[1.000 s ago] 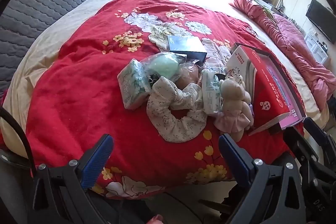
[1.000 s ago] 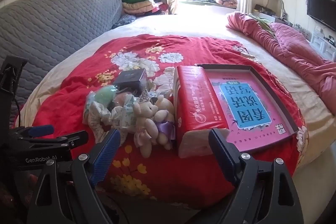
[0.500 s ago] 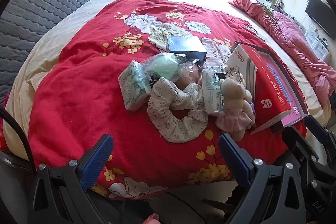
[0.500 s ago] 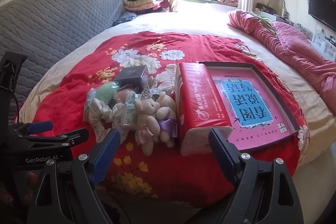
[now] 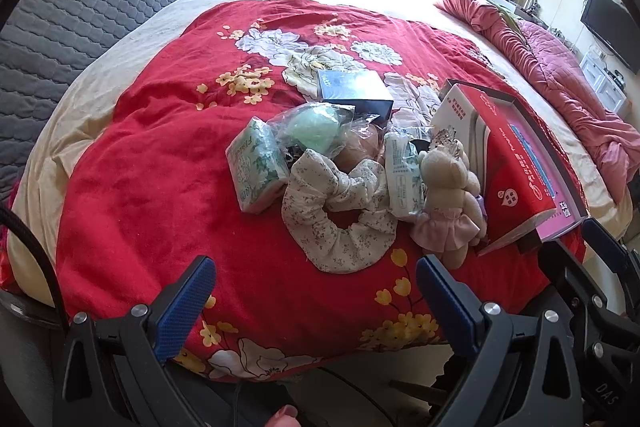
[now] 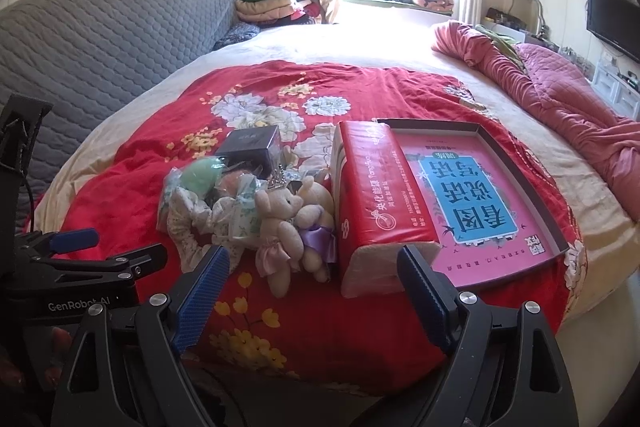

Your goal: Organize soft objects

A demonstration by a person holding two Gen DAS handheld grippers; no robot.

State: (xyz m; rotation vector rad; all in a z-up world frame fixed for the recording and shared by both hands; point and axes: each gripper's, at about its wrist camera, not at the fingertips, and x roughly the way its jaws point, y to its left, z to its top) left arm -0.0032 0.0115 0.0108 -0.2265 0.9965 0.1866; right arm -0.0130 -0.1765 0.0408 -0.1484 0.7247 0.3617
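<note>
Where daylight fills the bedroom | red floral blanket (image 5: pixel 160 163) on bed | both tongs wide, empty

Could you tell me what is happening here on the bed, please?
A person holds a gripper in each hand, and both the left gripper and the right gripper are open and empty, just short of the bed's near edge. Nothing has been picked up yet. On the red blanket lies a small pile: a floral scrunchie, tissue packs, a teddy bear and a bagged green sponge. Beside them a red tissue pack leans on the box, whose bottom shows pink.
</note>
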